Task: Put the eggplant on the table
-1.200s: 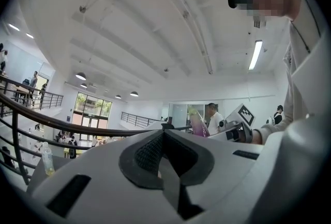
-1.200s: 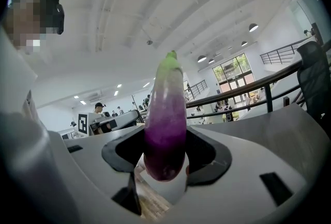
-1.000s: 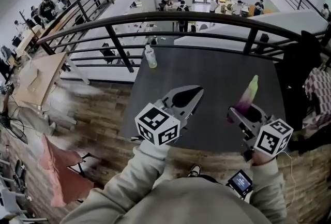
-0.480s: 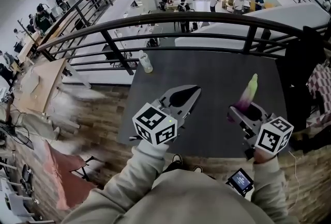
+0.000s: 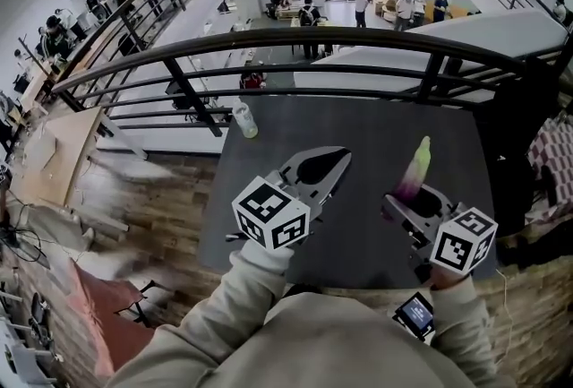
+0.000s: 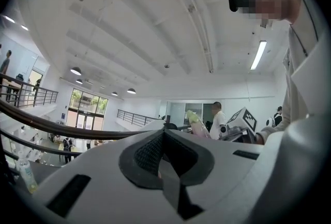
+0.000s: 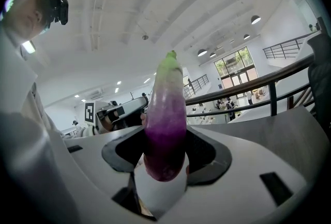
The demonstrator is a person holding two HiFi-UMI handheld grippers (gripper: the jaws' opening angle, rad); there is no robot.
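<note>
My right gripper point(image 5: 407, 194) is shut on the purple lower end of the eggplant point(image 5: 414, 169), whose pale green tip points away from me. It hangs above the right half of the dark grey table point(image 5: 358, 122). In the right gripper view the eggplant point(image 7: 166, 114) stands upright between the right gripper's point(image 7: 165, 139) dark pads, with the table point(image 7: 274, 130) beyond. My left gripper point(image 5: 340, 155) hovers over the table's middle, shut and holding nothing. In the left gripper view, the left gripper's point(image 6: 164, 132) jaws meet, and the eggplant point(image 6: 195, 119) shows at the right.
A clear plastic bottle point(image 5: 243, 120) stands at the table's far left corner. A dark metal railing point(image 5: 358, 37) runs just behind the table, with a drop to a lower floor beyond. A dark object point(image 5: 519, 126) stands at the table's right side. Wooden floor point(image 5: 161, 198) lies to the left.
Both grippers have moved forward over the table, the eggplant still held in the right one. The table's near edge has come closer to me and the bottle has slid left in the view.
</note>
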